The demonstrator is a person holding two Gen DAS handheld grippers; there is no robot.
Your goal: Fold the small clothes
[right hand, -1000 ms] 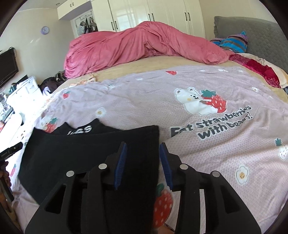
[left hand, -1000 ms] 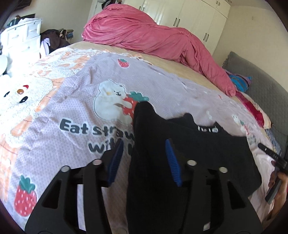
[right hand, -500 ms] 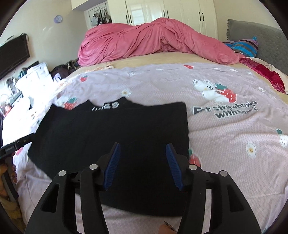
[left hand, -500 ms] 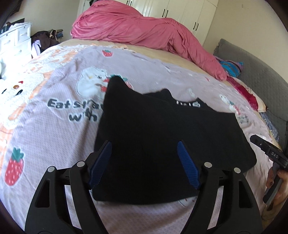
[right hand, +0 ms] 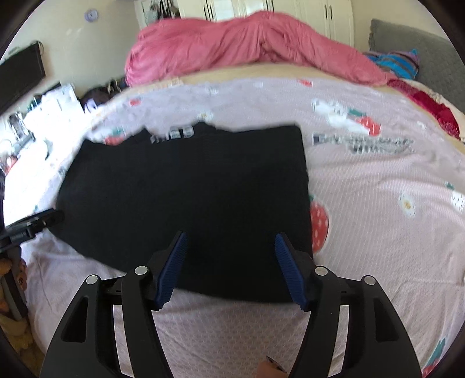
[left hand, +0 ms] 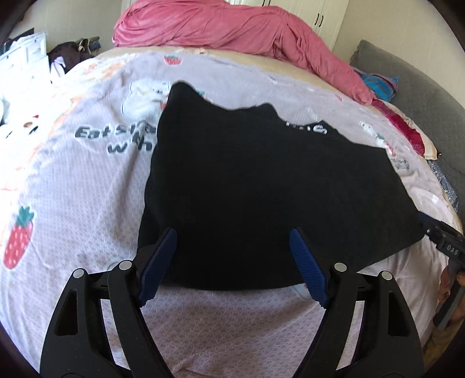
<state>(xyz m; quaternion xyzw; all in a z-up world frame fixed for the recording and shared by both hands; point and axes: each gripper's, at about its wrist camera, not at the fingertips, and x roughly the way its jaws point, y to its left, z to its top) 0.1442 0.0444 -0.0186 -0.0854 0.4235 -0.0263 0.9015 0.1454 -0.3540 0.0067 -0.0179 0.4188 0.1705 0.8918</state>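
A pink duvet (left hand: pixel 232 26) lies bunched beyond the strawberry-print bedspread (left hand: pixel 72 186).

Bed: it wore a pale strawberry-print cover (left hand: pixel 87 186).
Far side: a pink duvet (right hand: pixel 232 49) lay heaped.
Wall: white wardrobes (right hand: pixel 290 7) stood behind.
Headboard (left hand: pixel 412 84): grey.
Light: bright daylight.

Black T-shirt (left hand: pixel 270 186), folded over on itself into a rough rectangle, lying flat on the bed, neckline at the far edge with small white lettering (left hand: pixel 309 128) showing, near edge straight, corners slightly uneven, dark knit fabric, unwrinkled
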